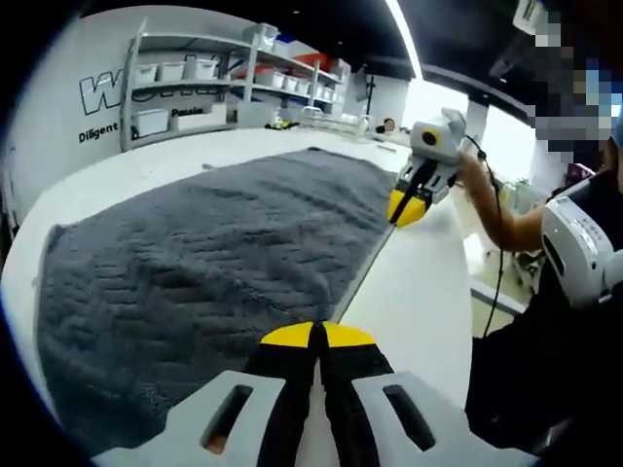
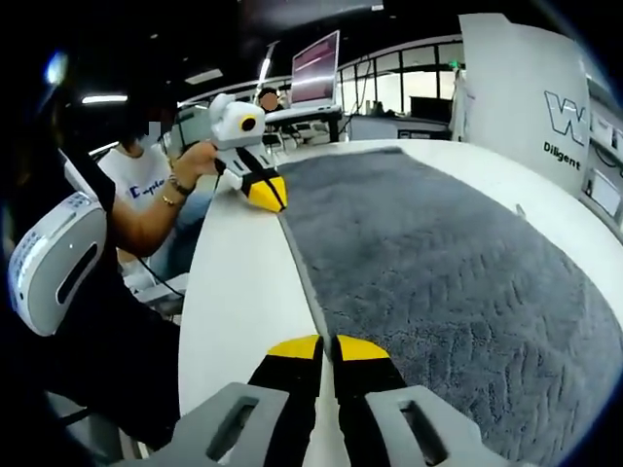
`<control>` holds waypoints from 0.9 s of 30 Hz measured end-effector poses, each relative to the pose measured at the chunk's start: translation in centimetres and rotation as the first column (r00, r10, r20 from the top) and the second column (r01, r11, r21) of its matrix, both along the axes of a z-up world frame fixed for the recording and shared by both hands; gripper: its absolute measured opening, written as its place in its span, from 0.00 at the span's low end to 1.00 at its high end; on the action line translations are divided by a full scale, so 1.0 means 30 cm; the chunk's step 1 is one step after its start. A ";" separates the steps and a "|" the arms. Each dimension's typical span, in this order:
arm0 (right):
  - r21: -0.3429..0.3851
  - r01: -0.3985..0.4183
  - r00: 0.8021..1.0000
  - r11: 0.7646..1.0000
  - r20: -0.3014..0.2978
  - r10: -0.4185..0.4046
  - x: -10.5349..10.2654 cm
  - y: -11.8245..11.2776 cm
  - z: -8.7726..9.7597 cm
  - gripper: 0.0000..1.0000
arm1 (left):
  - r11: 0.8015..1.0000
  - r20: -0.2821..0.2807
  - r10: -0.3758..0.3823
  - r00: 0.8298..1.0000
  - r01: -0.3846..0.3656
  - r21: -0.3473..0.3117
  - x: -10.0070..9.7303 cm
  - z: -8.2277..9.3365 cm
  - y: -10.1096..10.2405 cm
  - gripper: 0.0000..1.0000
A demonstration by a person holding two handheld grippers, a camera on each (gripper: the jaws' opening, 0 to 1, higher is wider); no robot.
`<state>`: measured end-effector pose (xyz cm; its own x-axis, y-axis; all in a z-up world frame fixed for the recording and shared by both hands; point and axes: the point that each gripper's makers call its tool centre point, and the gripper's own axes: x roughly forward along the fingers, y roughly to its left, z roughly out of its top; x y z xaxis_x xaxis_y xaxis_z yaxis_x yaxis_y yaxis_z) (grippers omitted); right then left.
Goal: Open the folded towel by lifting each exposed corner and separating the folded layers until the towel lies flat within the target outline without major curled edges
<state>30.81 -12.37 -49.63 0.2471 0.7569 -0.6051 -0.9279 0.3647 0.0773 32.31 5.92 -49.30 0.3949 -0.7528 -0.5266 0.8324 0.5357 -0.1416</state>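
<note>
In the left gripper view we see the towel [image 1: 214,272] spread open across the white table [image 1: 419,292] — a dark grey, thick-piled cloth with a wavy, ridged weave, running from about 8 o'clock up toward 1 o'clock. Its surface looks mostly flat, with soft ripples through the middle, and its near long edge runs straight along the table. The left gripper [image 1: 316,336] rises from 6 o'clock with its yellow-tipped jaws pressed together, nothing between them that we can make out, its tips just at the towel's near edge. At 2 o'clock the right gripper [image 1: 407,206] sits at the towel's far corner, held by a hand [image 1: 474,167]; its yellow tips look closed too, and we cannot tell whether any cloth is pinched there. Shelves [image 1: 229,83] with bins stand at 11 o'clock.

In the right gripper view the towel [image 2: 448,282] fills the area from 12 to 4 o'clock, flat on the table [image 2: 243,292]. The right gripper [image 2: 328,348] comes up at 6 o'clock, jaws together, beside the towel's edge. At 11 o'clock the left gripper [image 2: 265,192] rests at the far corner — tips closed.
</note>
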 end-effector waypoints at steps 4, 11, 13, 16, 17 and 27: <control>-0.005 0.000 1.000 1.000 0.005 0.000 -0.001 0.000 0.001 0.01 | 1.000 0.002 0.001 1.000 -0.001 0.000 -0.001 0.000 -0.001 0.02; 0.012 0.029 0.998 0.999 0.056 -0.030 0.009 -0.021 0.044 0.26 | 0.999 0.064 0.028 0.998 -0.025 -0.046 0.020 0.061 0.013 0.33; 0.004 0.050 0.995 0.999 0.082 -0.050 0.019 -0.043 0.058 0.35 | 0.997 0.089 0.043 0.995 -0.038 -0.063 0.028 0.083 0.024 0.32; -0.018 0.089 0.990 0.996 0.109 -0.087 0.035 -0.087 0.067 0.40 | 0.993 0.093 0.067 0.993 -0.058 -0.103 0.033 0.109 0.036 0.41; -0.023 0.110 0.988 0.994 0.109 -0.107 0.043 -0.105 0.067 0.43 | 0.990 0.093 0.088 0.992 -0.077 -0.120 0.039 0.116 0.040 0.46; -0.079 0.242 0.965 0.967 0.122 -0.231 0.074 -0.296 0.061 0.72 | 0.953 0.099 0.242 0.965 -0.217 -0.212 0.086 0.143 0.116 0.72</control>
